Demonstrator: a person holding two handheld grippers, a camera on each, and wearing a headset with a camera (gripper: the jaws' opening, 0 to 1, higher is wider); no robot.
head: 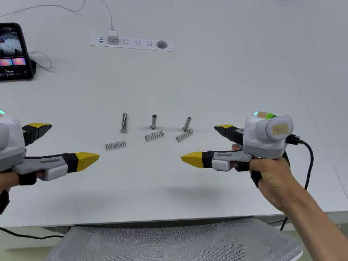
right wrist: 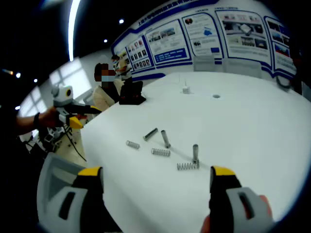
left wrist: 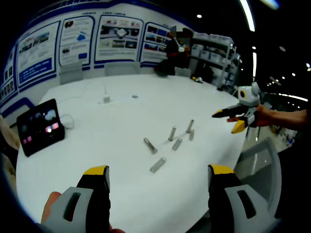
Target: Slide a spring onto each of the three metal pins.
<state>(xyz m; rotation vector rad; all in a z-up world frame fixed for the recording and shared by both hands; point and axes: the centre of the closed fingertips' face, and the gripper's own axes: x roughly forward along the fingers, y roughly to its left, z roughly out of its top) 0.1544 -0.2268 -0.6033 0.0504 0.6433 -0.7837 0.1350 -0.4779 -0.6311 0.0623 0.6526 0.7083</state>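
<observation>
Holding left gripper (head: 73, 142) and right gripper (head: 199, 143) above table (head: 217, 81), jaws of both wide apart. Between them: three pins (head: 154, 120), three springs (head: 154, 135) lying just beside.

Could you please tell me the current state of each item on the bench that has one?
left claw, open, empty
right claw, open, empty
left pin, bare
middle pin, bare
right pin, bare
left spring, lying loose
middle spring, lying loose
right spring, lying loose
tablet, screen lit
power strip, one plug inserted
</observation>
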